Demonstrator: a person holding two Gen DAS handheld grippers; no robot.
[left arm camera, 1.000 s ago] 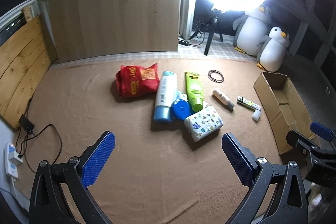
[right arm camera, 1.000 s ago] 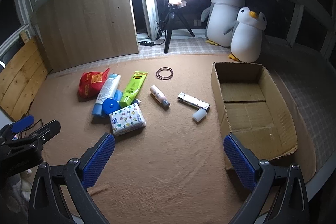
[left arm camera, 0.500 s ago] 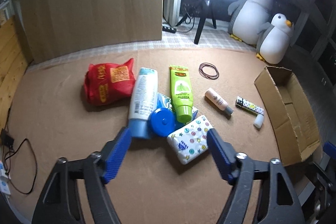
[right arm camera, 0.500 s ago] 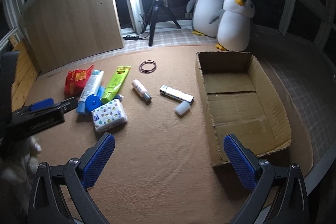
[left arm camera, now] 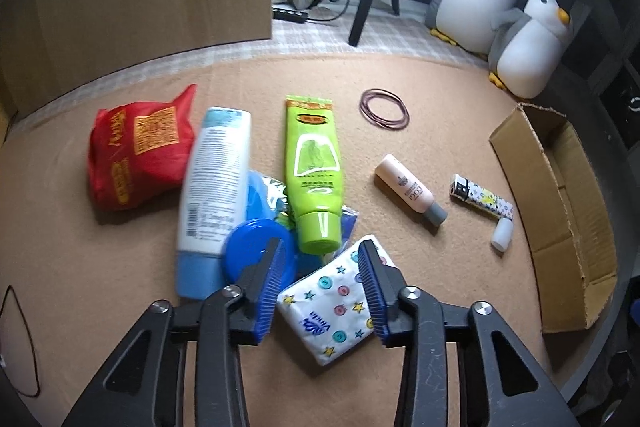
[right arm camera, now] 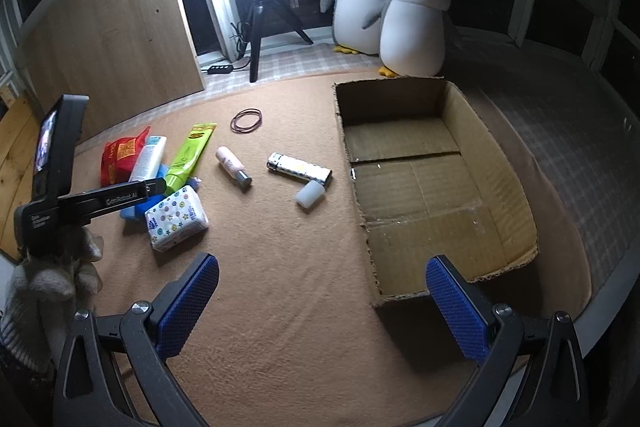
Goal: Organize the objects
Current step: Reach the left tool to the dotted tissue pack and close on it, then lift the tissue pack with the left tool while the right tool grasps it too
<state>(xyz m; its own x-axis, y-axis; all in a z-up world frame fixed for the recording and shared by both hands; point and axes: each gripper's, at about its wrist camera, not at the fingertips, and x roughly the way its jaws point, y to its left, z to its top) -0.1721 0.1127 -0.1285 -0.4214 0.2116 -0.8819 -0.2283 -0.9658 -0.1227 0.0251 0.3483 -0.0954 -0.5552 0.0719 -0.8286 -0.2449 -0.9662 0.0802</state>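
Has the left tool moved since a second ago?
Yes. The left tool has come forward and down toward the tissue pack, its jaws closing around it; the cardboard box stayed put.

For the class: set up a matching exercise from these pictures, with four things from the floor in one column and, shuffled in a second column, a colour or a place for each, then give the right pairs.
Column one:
1. snack bag
2. squeeze tube
3. tissue pack
4. cardboard box

Column two:
A. lime green
B. between the left gripper's fingers
C. red, leftmost in the pile
D. open and empty

Pairs: 1-C, 2-A, 3-B, 4-D
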